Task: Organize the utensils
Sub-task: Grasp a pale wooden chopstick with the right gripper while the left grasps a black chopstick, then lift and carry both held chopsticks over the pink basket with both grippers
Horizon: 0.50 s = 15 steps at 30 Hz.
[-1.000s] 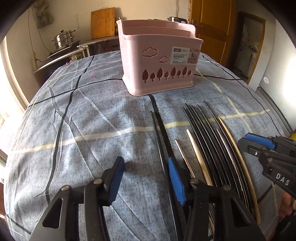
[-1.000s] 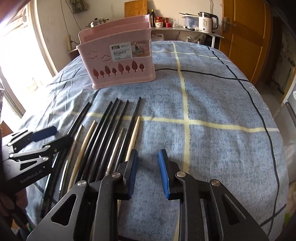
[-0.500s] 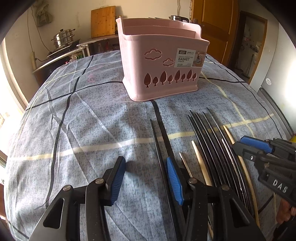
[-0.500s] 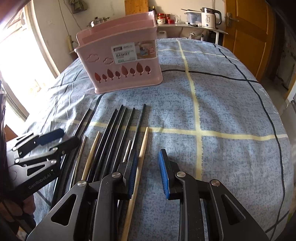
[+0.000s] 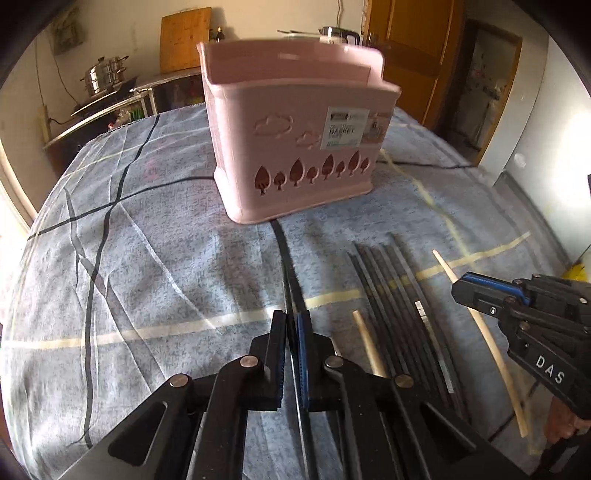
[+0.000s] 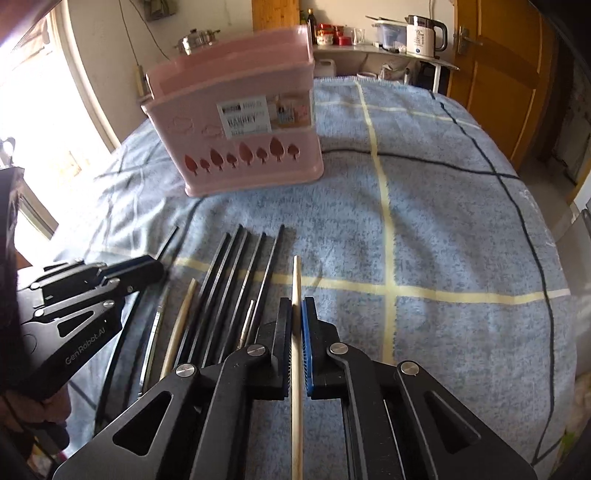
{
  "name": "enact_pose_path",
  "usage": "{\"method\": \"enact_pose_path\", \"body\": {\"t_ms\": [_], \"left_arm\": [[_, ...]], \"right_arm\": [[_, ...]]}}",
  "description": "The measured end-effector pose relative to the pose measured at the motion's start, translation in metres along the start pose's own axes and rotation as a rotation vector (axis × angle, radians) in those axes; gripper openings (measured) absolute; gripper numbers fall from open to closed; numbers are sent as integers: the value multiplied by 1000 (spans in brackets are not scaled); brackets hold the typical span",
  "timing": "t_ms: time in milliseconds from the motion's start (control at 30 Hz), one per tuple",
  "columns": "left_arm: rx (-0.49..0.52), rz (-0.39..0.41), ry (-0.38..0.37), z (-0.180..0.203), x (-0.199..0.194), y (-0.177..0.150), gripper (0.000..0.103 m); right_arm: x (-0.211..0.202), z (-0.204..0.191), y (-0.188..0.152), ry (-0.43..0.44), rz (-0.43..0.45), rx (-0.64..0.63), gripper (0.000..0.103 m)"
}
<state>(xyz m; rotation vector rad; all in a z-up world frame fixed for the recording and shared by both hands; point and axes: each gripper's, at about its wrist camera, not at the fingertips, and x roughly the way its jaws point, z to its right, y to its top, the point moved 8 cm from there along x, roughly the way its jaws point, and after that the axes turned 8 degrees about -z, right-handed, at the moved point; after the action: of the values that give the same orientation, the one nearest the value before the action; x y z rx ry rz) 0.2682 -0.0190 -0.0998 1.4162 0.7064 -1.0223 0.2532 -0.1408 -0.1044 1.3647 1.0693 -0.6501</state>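
Between the pads of the left gripper (image 5: 291, 334), whose jaws have just closed, runs a thin black chopstick (image 5: 291, 273); the pink plastic basket with tree cut-outs (image 5: 295, 147) stands beyond on the blue checked tablecloth (image 5: 155, 258), apparently unfilled. From the right wrist, the right gripper (image 6: 296, 325) has likewise just clamped a pale wooden chopstick (image 6: 296, 280). Several dark chopsticks (image 6: 229, 280) remain loose. Behind stand a white kettle (image 6: 421, 35) and wooden door (image 6: 491, 74).
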Motion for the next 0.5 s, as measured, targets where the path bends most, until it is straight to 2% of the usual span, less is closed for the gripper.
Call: {"method": "enact_pose_path", "body": {"t_ms": [233,500], "left_arm": [[27,90,-43,10,-55,12,5],[55,204,-57,12,-125,41,5]], "right_arm": [[-40,1,15,64,79,15,5],[-92,-8,38,104,187,-10,5]]}}
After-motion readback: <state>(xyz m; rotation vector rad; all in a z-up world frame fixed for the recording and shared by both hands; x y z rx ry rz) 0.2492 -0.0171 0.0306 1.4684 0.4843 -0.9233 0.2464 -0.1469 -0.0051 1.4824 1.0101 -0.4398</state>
